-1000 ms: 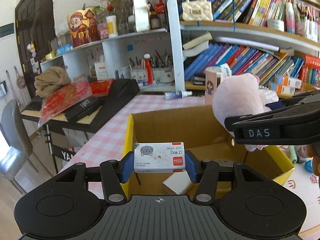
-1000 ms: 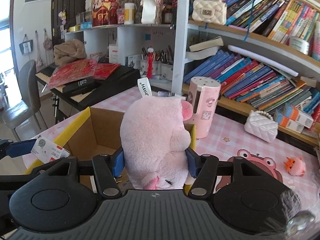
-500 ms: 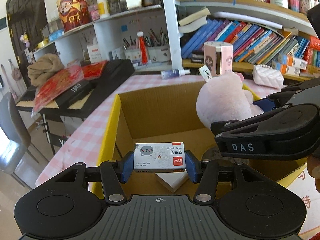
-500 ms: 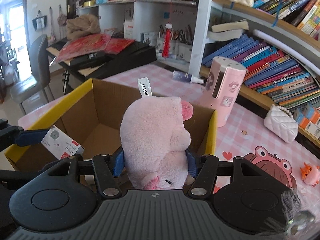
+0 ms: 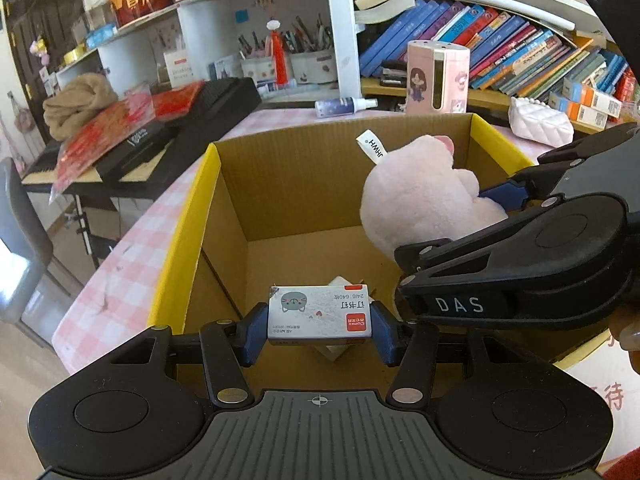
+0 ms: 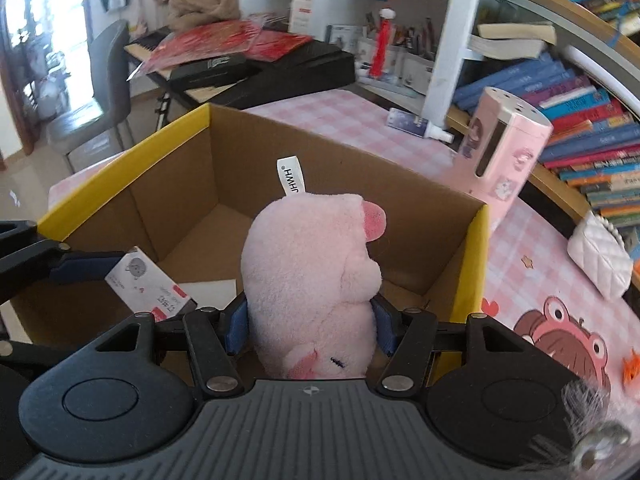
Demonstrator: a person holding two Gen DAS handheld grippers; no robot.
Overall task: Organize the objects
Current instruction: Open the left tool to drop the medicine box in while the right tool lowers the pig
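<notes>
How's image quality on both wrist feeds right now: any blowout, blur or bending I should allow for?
Left wrist view: sharp on the staple box in the left tool; fisheye bends the bookshelf; daylight whitens the far left edge. Right wrist view: the window at upper left is blown out, edges look soft, the pink plush is clear, the cardboard box rim bows.

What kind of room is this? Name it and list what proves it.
Most likely a home study or a child's room: packed bookshelves, pen cups on a shelf, an electronic keyboard, and a pink checked tablecloth under the cardboard box.
</notes>
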